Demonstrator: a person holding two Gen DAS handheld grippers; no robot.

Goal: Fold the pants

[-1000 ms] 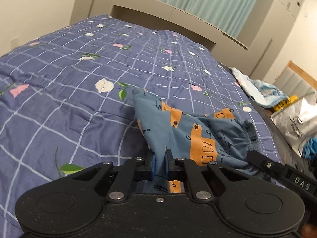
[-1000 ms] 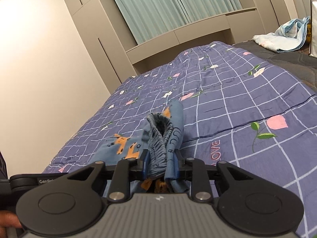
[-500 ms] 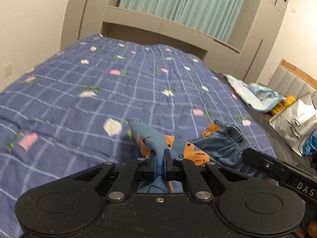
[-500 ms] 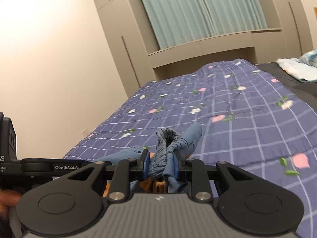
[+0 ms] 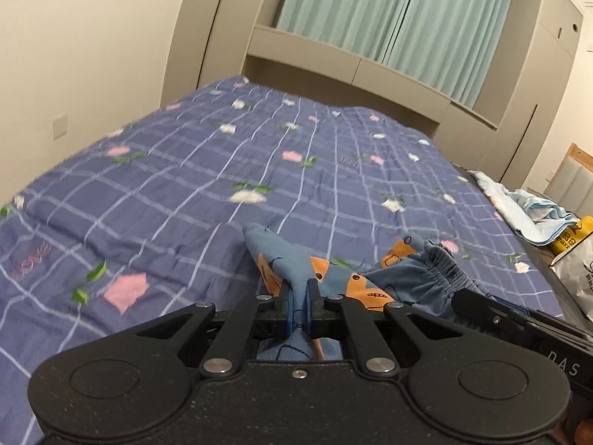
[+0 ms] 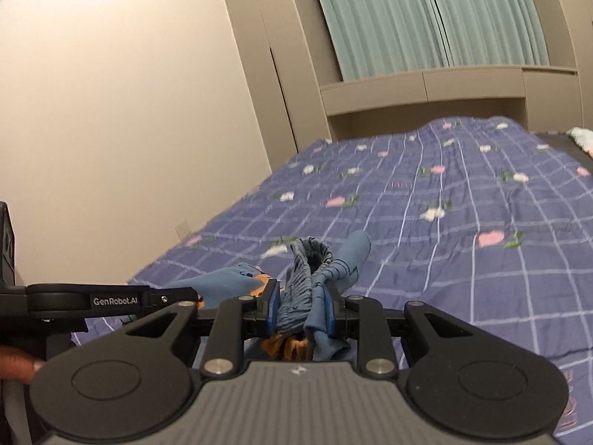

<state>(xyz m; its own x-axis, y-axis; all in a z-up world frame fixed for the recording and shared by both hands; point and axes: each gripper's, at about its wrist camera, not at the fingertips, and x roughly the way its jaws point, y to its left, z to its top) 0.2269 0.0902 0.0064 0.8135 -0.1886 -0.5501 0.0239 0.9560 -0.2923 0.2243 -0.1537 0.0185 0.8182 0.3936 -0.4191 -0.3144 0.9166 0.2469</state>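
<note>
Left gripper (image 5: 299,309) pinches thin fabric, right gripper (image 6: 302,309) clamps the bunched waistband of the pants (image 5: 404,282) lifted above the quilt (image 5: 185,200); both should keep it taut, lower evenly.

We locate the pants (image 5: 296,270) on the near part of the bed (image 5: 192,170), bunched between the two claws. The left claw (image 5: 301,309) grips one fold; the right claw (image 6: 302,309) grips the gathered waistband to its right. Behind the bed stands a shelf unit (image 5: 348,70) with curtains (image 5: 389,18) above it. A cloth (image 5: 519,207) and a bag (image 5: 578,270) lie to the right of the bed.
</note>
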